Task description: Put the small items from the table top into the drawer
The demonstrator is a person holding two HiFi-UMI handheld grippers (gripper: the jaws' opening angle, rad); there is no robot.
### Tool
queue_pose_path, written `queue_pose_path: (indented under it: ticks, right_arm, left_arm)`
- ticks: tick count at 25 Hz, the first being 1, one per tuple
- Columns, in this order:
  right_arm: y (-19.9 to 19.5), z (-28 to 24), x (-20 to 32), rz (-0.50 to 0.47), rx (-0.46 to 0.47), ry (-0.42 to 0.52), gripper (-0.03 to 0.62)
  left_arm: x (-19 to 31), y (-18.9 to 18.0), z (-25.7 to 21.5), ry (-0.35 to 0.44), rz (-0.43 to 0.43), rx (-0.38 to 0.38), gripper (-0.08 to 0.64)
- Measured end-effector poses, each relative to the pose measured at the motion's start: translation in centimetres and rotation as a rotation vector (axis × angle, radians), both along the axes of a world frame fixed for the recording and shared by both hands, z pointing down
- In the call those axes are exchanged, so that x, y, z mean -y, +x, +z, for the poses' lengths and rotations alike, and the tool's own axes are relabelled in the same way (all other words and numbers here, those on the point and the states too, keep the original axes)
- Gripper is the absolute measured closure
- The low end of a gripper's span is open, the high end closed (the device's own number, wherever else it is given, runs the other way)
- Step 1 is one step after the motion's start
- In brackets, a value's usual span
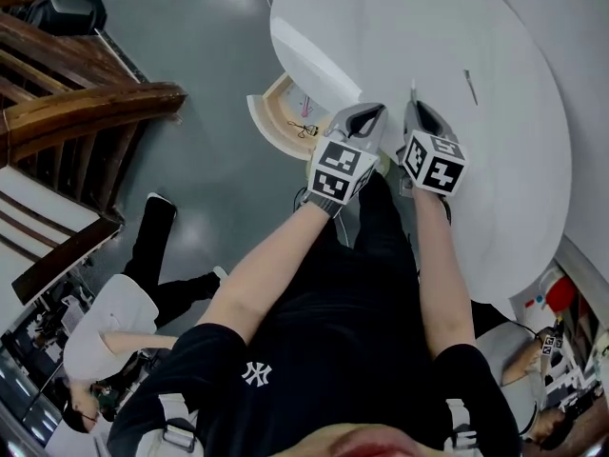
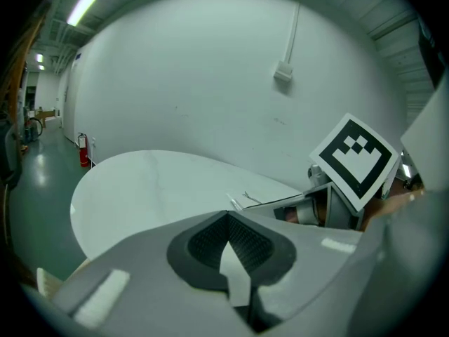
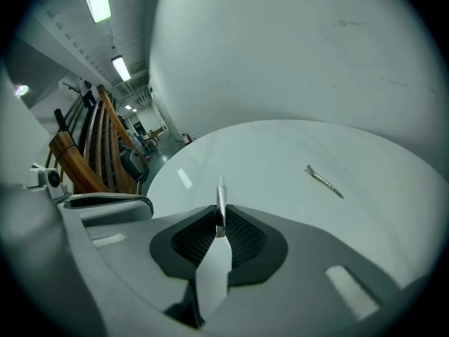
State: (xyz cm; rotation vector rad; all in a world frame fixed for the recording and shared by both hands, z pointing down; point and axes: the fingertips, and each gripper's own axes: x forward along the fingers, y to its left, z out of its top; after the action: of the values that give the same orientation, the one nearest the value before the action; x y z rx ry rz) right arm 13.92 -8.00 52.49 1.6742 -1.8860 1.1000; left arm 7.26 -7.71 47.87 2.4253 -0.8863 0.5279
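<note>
Metal clip (image 3: 222, 195) pinched in the right gripper (image 3: 219, 220), over the table (image 3: 280, 149).
The right gripper grips the clip by one end, and the rest pokes out past the tips. The left gripper (image 2: 228, 216) is clenched on nothing. A second clip (image 3: 324, 181) lies farther in on the table, and the drawer (image 1: 259, 117) stands open under the table's rim. Both clips look light, stiff and slick, so they are best squeezed flat, mid-length.

Saw a smooth, faintly glossy white table (image 1: 495, 36). Noted thin bright metal in the hair clip (image 3: 221, 203), pinched between dark, finely ribbed pads (image 3: 245, 241) of the matt grey plastic right tool (image 3: 219, 220). Found a second clip (image 3: 324, 181) dull silver metal, the drawer (image 1: 282, 103) pale bare wood, the floor (image 1: 190, 27) glossy, the curved slats (image 1: 86, 112) varnished brown wood.
</note>
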Motion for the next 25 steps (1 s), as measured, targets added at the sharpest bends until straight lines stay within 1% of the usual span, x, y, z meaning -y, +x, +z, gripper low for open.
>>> queue_pose_path:
  ticks: [11,17,25]
  right_arm:
    - [-9.4,-0.2,-1.5,-0.106,0.03,0.03,0.531]
    - [-15.1,-0.2,-2.4,-0.177,0.032,0.035,0.531]
    - [-20.6,0.8,-3.8,-0.262,0.034,0.039,0.531]
  left_arm:
    - [-1.8,-7.8,0.6,0.005,-0.079,0.006,0.552]
    - [-2.3,-13.0,1.0,-0.001,-0.13,0.009,0.552]
    - [-2.7,-18.0,2.4,-0.015,-0.186,0.009,0.552]
